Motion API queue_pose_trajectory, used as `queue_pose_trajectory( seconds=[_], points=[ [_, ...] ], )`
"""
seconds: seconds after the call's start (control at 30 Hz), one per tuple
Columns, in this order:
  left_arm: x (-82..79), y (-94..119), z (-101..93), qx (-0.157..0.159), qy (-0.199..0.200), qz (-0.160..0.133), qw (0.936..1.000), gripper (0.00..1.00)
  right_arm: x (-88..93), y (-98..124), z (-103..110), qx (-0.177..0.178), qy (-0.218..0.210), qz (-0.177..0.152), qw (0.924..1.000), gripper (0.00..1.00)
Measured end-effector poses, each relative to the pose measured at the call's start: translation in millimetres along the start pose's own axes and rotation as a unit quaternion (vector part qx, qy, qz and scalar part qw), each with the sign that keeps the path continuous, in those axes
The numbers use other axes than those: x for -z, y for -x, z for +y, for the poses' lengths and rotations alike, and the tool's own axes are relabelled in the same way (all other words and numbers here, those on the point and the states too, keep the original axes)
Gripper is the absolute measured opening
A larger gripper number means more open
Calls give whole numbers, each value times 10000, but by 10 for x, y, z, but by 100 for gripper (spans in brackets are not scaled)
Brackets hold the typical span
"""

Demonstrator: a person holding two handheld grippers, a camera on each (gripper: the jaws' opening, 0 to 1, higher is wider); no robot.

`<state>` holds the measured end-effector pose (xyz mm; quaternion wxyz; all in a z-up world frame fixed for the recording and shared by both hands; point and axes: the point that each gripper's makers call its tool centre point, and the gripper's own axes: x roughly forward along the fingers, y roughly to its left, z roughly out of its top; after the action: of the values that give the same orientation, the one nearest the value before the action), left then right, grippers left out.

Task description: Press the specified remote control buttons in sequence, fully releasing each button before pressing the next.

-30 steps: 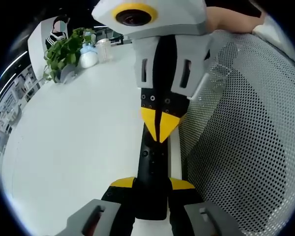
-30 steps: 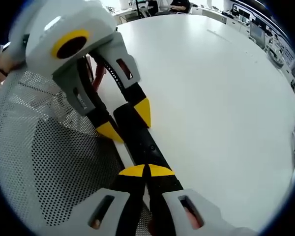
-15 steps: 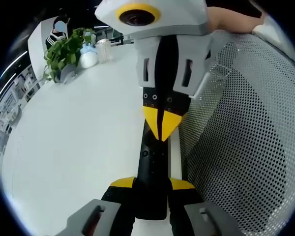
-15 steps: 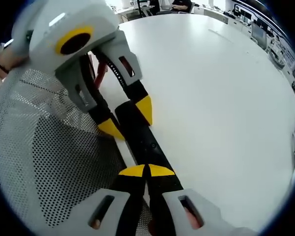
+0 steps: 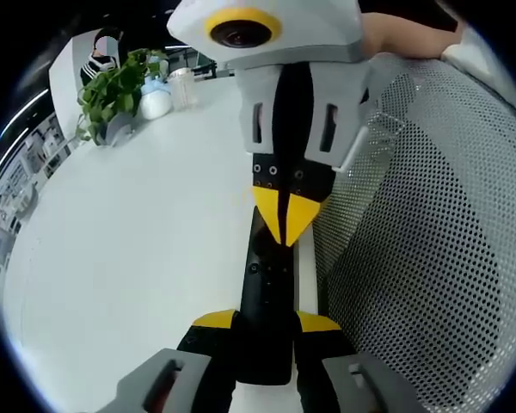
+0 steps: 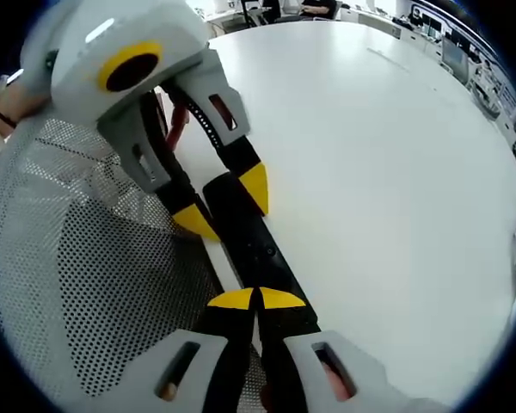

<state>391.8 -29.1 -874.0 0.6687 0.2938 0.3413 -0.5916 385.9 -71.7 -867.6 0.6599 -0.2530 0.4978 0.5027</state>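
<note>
On the smooth white table [image 5: 129,258], right along its edge, lies the remote control [image 5: 265,297]: a long, slim black bar with a matte face and a few small round buttons down its middle. Beside it, off the table's edge, curves a white mesh chair back [image 5: 421,258], its surface peppered with fine dark holes.

In the left gripper view, the left gripper [image 5: 267,323] has its two yellow-tipped jaws set one on each side of the remote's near end, closed against its flanks so the bar is held between them. The right gripper [image 5: 284,219] comes in from the far side, grey moulded plastic above black arms, its yellow tips drawn together into one wedge whose point rests on the remote's face.

In the right gripper view, the right gripper [image 6: 256,298] shows the same: yellow tips pressed together with no gap, sitting on the remote control [image 6: 249,245], though I cannot tell whether a button is pushed down beneath them. The left gripper [image 6: 228,202] straddles the remote's other end, the mesh chair back [image 6: 77,284] spreading below it and the table [image 6: 387,172] stretching away, glossy and bare.

A leafy green plant [image 5: 112,90] in a pot stands at the table's far side, with a white rounded container [image 5: 155,101] just beside it.

Compared with a second ago, the right gripper's wedge sits slightly further along the remote, towards the left gripper; the left gripper's hold looks unchanged.
</note>
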Motion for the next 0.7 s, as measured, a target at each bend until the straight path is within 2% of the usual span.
queue_pose_trajectory(
  seconds=[0.33, 0.53, 0.7],
  points=[
    [-3, -1, 0, 3, -2, 11, 10000, 25, -1, -10, -5, 34, 72, 74, 9999, 0],
    [1, -5, 5, 0, 5, 1, 10000, 25, 1, -6, -28, -50, -310, 76, 9995, 0],
    [-1, -3, 4, 1, 4, -3, 10000, 25, 2, -7, -6, -48, -161, 124, 9998, 0]
  ],
)
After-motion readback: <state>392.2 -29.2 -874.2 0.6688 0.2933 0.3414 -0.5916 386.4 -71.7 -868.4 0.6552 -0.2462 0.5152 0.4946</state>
